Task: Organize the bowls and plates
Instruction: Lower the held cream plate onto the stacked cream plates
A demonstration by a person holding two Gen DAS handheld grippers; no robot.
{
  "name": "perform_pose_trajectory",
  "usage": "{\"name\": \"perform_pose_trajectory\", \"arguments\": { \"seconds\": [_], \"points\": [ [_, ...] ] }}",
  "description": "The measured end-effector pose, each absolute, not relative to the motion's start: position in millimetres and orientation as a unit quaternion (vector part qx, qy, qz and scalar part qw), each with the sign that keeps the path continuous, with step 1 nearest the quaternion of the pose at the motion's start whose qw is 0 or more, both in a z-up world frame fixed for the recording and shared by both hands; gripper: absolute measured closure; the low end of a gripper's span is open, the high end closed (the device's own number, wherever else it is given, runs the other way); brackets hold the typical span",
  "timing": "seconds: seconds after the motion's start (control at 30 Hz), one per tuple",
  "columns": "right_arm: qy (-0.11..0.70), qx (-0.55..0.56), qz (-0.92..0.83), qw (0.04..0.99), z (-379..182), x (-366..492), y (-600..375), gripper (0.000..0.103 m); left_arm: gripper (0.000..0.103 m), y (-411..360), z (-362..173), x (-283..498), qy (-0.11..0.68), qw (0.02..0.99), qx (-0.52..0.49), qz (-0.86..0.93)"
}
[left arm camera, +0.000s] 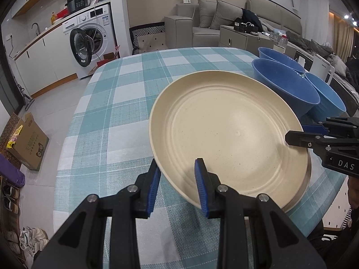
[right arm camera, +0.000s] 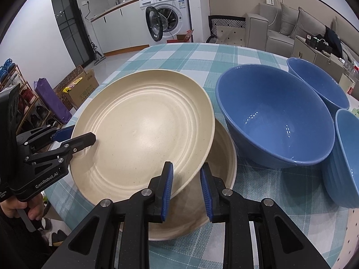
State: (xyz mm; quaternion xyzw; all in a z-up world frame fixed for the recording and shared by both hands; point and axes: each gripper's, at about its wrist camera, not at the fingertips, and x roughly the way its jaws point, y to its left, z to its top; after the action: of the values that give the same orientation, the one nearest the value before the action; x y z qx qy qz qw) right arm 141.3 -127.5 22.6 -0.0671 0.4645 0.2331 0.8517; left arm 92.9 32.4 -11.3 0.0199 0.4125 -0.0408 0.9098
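1. Left hand-held gripper (left arm camera: 178,168): jaws narrow, clamped on near rim of the cream plate (left arm camera: 226,132), one pad under, one on top.
2. Right hand-held gripper (right arm camera: 186,170): narrow too, pinching the same plate's opposite rim.
3. Plate tilted, raised over a second cream plate (right arm camera: 222,157) on the worktop (left arm camera: 116,103).
4. Three blue bowls (right arm camera: 276,121) upright, just beside the plates on the right in the right wrist view, crowding that edge.
5. Open checked cloth beyond and left of plate; worktop edge near.
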Motion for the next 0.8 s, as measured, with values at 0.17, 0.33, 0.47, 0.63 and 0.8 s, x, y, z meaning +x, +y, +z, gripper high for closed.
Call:
{"name": "perform_pose_trajectory", "arguments": {
  "seconds": [0.17,0.33,0.47,0.63,0.8],
  "points": [
    [0.467,-0.068,0.232,0.851,19.9,140.9,-128.1,0.078,0.074,30.2,-14.2,93.5,0.418,0.907,0.022,-0.043],
    [0.467,-0.064,0.230,0.851,18.3,141.6,-130.7,0.078,0.074,27.7,-15.1,93.8,0.420,0.906,0.023,-0.047],
    [0.468,-0.059,0.229,0.852,17.3,143.0,-132.8,0.078,0.074,26.0,-17.3,94.9,0.423,0.904,0.020,-0.052],
    [0.465,-0.064,0.226,0.853,16.7,141.3,-135.1,0.078,0.074,23.3,-20.2,96.1,0.425,0.903,0.021,-0.054],
    [0.463,-0.066,0.225,0.855,15.9,140.9,-136.0,0.078,0.073,22.0,-22.0,96.4,0.428,0.902,0.022,-0.056]
  ]
}}
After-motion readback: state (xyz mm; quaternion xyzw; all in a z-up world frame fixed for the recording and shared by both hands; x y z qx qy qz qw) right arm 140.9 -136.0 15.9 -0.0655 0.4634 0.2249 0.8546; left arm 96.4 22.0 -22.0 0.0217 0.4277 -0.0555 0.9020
